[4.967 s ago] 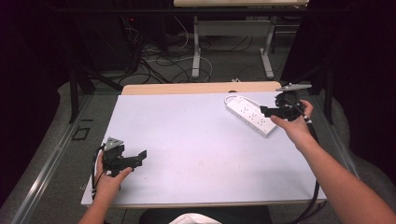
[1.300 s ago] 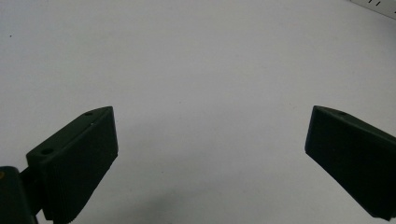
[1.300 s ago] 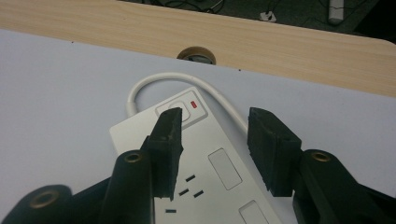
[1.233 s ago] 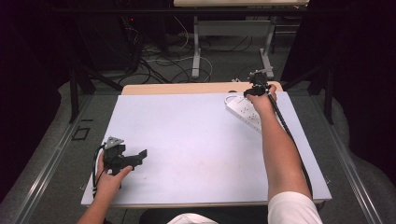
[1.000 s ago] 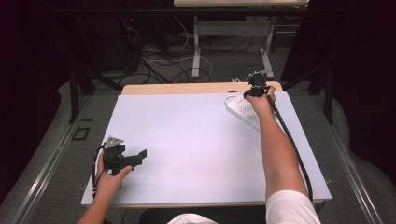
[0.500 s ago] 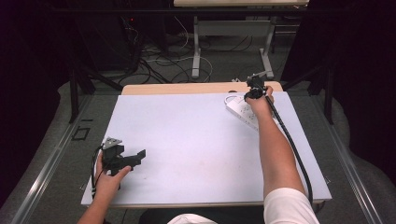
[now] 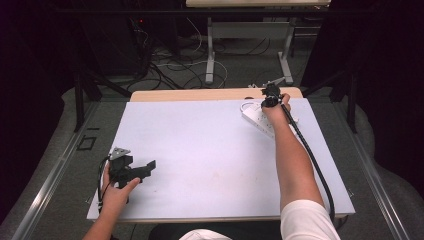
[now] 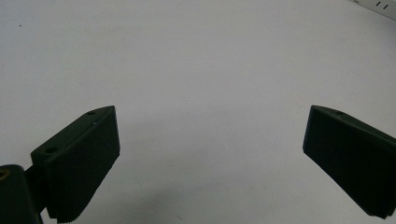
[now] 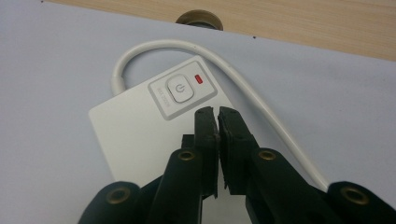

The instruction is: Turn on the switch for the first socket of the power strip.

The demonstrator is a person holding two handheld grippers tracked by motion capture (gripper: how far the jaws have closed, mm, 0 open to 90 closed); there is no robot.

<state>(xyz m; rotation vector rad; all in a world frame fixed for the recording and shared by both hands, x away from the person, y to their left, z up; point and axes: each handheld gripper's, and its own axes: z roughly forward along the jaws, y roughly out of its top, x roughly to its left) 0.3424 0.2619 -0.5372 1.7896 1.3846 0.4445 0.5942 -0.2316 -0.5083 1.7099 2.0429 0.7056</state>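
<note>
A white power strip (image 7: pixel 260 119) lies at the far right of the white table; its round power button (image 9: pixel 180 88) and lit red lamp (image 9: pixel 199 78) face up at its cable end. My right gripper (image 9: pixel 217 113) hovers just short of that button with its jaws shut and nothing between them; it also appears over the strip's far end (image 7: pixel 270 96). The strip's white cable (image 9: pixel 252 98) loops around the end. My left gripper (image 7: pixel 145 167) rests near the table's front left corner, jaws wide open over bare surface (image 8: pixel 210 135).
The white table top (image 7: pixel 200 150) has a wooden strip (image 7: pixel 200 95) along its far edge, with a round dark grommet (image 9: pixel 198 18) in it. Cables and desk legs lie on the floor beyond. A corner of the power strip (image 8: pixel 378 5) is visible far off.
Five seconds ago the right gripper held beside the strip's right end; it has since moved over the strip's far end and, in the last second, edged slightly farther. The left gripper stayed put.
</note>
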